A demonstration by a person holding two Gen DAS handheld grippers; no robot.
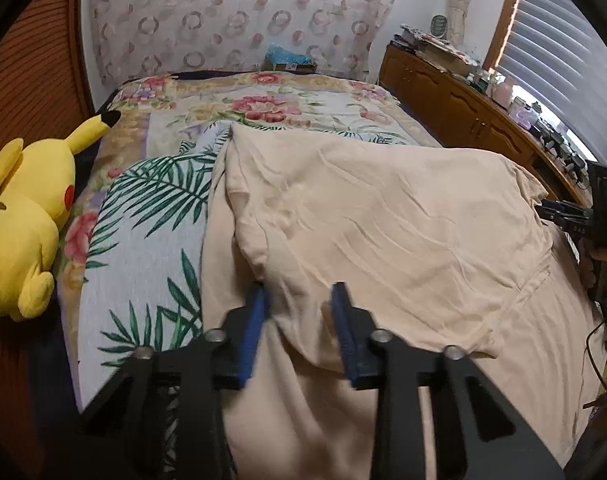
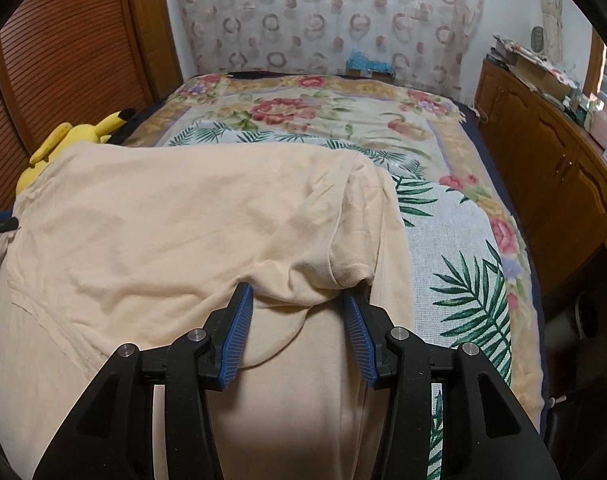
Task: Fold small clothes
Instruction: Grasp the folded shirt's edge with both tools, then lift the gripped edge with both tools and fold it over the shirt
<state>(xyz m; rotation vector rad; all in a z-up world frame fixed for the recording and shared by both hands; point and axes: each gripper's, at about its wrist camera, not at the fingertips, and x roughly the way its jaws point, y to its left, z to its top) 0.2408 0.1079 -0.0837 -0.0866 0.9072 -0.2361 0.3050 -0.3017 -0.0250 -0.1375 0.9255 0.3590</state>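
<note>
A cream T-shirt (image 1: 383, 220) (image 2: 163, 220) lies on the bed with its upper layer folded over. My left gripper (image 1: 298, 292) stands at the near left edge of that layer. A fold of the shirt sits between its blue pads, which are still a clear gap apart. My right gripper (image 2: 296, 292) is at the near right corner by the sleeve (image 2: 355, 240). Bunched cloth drapes over its two fingertips, and its jaws are wide apart. In the left wrist view the right gripper (image 1: 583, 216) shows at the right edge, held in a hand.
The floral and palm-leaf blanket (image 1: 143, 240) (image 2: 463, 248) covers the bed. A yellow plush toy (image 1: 23, 232) (image 2: 79, 132) lies at the bed's left edge. A wooden dresser (image 1: 463, 112) (image 2: 543, 160) crowded with items runs along the right, and a louvred wooden door (image 2: 63, 60) stands on the left.
</note>
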